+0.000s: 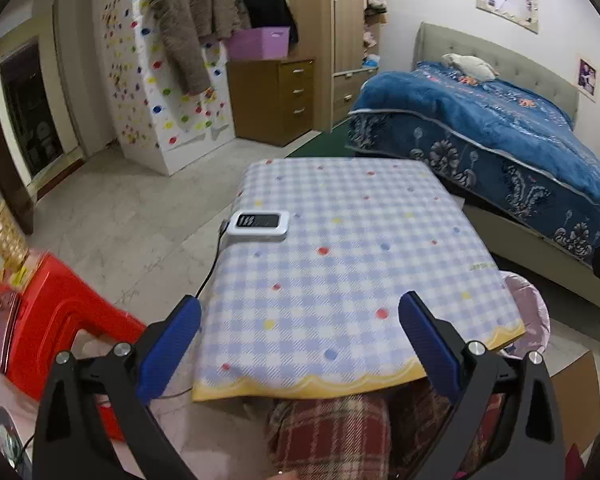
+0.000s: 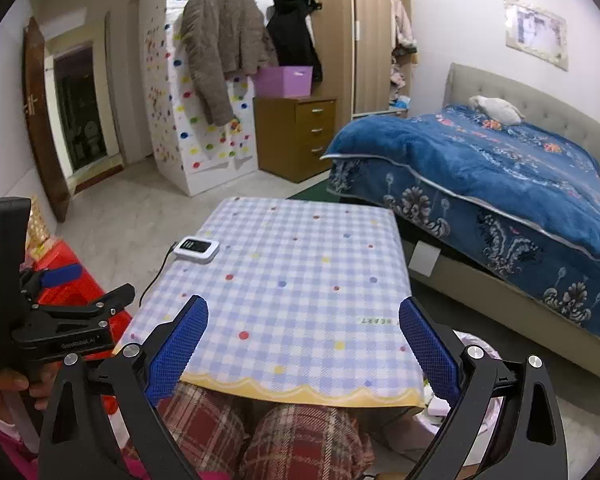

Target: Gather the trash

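My left gripper is open over the near edge of a small table with a blue checked cloth, nothing between its blue fingers. My right gripper is open too, over the same table, and holds nothing. The left gripper shows at the left of the right wrist view, held by a hand. A trash bin with a pink liner stands beside the table's right near corner; its rim shows behind my right finger. No loose trash shows on the cloth.
A white device with a dark screen and a black cable lies at the table's left edge. A red plastic stool stands to the left. A bed with a blue blanket is on the right. Plaid-trousered knees sit under the table.
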Action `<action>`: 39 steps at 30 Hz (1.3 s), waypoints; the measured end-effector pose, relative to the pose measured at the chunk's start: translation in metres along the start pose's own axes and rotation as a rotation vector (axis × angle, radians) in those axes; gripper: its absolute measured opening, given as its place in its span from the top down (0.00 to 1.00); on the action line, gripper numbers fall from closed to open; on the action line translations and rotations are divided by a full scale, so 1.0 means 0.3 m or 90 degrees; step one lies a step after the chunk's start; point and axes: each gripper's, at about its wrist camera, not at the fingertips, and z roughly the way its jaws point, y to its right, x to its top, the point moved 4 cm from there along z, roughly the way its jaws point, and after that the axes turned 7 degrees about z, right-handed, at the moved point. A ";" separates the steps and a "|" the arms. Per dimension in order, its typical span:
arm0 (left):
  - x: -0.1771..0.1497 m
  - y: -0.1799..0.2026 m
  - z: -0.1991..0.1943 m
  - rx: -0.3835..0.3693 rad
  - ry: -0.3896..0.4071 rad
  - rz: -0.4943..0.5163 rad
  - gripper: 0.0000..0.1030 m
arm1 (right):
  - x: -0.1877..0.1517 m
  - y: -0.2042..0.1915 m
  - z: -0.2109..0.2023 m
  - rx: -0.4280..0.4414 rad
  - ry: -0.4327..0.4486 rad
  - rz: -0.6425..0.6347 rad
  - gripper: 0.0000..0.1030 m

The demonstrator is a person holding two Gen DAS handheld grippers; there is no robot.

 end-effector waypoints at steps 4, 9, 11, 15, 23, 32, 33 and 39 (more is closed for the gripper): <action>-0.019 -0.025 -0.006 0.008 -0.007 -0.005 0.07 | -0.012 -0.012 0.013 0.002 -0.012 -0.001 0.08; -0.007 -0.020 -0.019 0.008 0.001 -0.005 0.07 | -0.012 -0.007 0.009 0.000 -0.012 0.003 0.08; -0.006 -0.015 -0.018 0.006 0.001 -0.003 0.07 | -0.012 -0.006 0.011 -0.002 -0.011 0.005 0.08; -0.007 -0.008 -0.015 0.002 -0.001 0.000 0.07 | -0.017 -0.003 0.015 -0.005 -0.013 0.007 0.08; -0.004 -0.008 -0.009 -0.002 -0.006 -0.004 0.07 | -0.017 0.000 0.022 -0.006 -0.018 0.009 0.08; -0.004 -0.005 -0.004 -0.006 -0.009 -0.006 0.07 | -0.022 0.003 0.029 -0.008 -0.019 0.013 0.08; -0.004 -0.004 -0.004 -0.006 -0.010 -0.006 0.07 | -0.020 0.005 0.030 -0.008 -0.019 0.013 0.08; -0.004 -0.005 0.000 -0.006 -0.011 -0.009 0.07 | -0.023 0.005 0.032 -0.009 -0.020 0.013 0.08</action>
